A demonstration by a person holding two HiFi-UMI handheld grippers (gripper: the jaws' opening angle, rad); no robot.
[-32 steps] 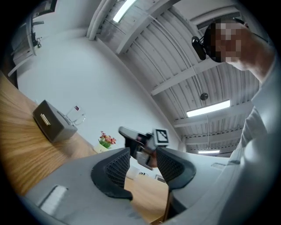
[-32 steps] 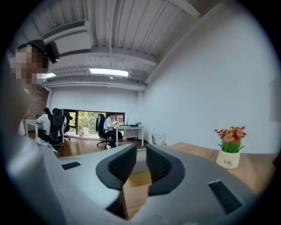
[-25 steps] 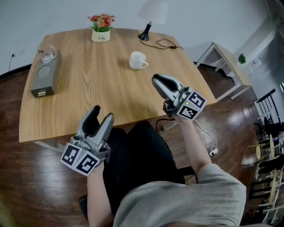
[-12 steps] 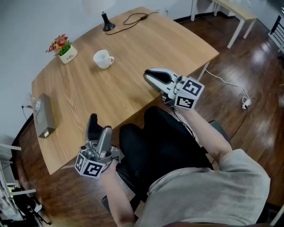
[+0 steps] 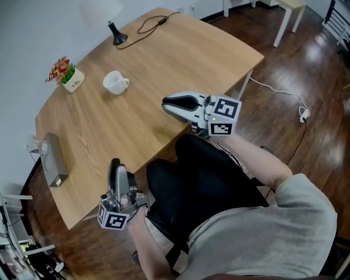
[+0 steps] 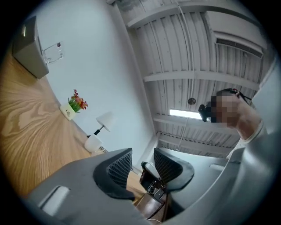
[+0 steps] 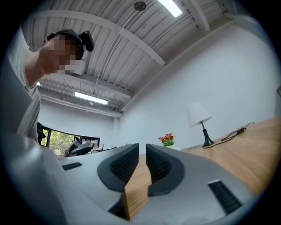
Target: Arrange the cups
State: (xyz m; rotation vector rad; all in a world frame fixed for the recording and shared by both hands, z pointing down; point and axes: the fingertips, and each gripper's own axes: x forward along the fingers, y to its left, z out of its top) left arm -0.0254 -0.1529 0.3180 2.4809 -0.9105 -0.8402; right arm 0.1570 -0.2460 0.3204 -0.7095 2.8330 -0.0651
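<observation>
A white cup [image 5: 115, 82] with a handle stands on the wooden table [image 5: 164, 60], far from both grippers; the left gripper view also shows this cup [image 6: 93, 143] beside the lamp. My left gripper [image 5: 116, 164] is at the near table edge, pointing over the wood. Its jaws [image 6: 142, 160] have just been closing and now stand a narrow gap apart with nothing between them. Over the table's near right edge my right gripper [image 5: 167, 102] is shut and empty, its pads [image 7: 158, 163] nearly touching. No cup shows in the right gripper view.
A flower pot [image 5: 68, 74] and a white lamp [image 5: 106, 16] with its cable stand at the table's far side. A grey box [image 5: 54, 158] with a clear glass [image 5: 35, 143] on it sits at the left end. A small white table [image 5: 287, 11] stands on the wood floor.
The left gripper's jaws, wide apart before, have drawn close together. The head view has swung, so the table now lies slanted. Both grippers have shifted slightly along the near edge.
</observation>
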